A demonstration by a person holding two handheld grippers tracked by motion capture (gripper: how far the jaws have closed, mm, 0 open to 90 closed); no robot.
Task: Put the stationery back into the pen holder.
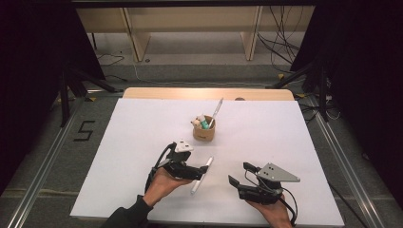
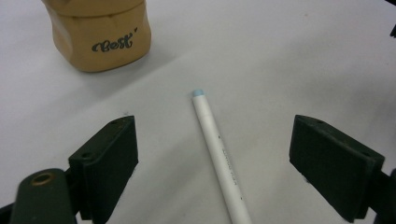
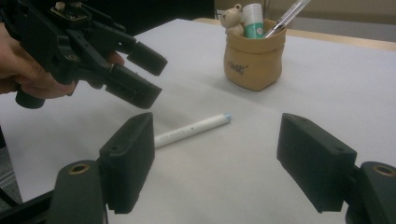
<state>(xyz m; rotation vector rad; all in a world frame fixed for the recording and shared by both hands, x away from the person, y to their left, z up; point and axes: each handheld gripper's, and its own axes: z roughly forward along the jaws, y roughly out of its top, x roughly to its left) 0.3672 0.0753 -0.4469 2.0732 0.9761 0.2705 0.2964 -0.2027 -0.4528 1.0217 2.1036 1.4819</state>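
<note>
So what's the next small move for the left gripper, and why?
Probably lower the left gripper a little further and close on the pen. Its jaws stand open on either side of the pen, which lies flat on the table untouched, short of the pouch.

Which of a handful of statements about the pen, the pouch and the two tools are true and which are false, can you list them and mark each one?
1. The white pen lies flat on the white table. True.
2. The left tool is clamped on the pen. False: its jaws stand open on either side of the pen, not touching it.
3. The tan pouch holds a small bear figure. True.
4. The tan pouch lies tipped on its side. False: it stands upright.
5. The right tool carries a glue stick. False: its jaws are open with nothing between them; the green-labelled stick sits in the pouch.
</note>
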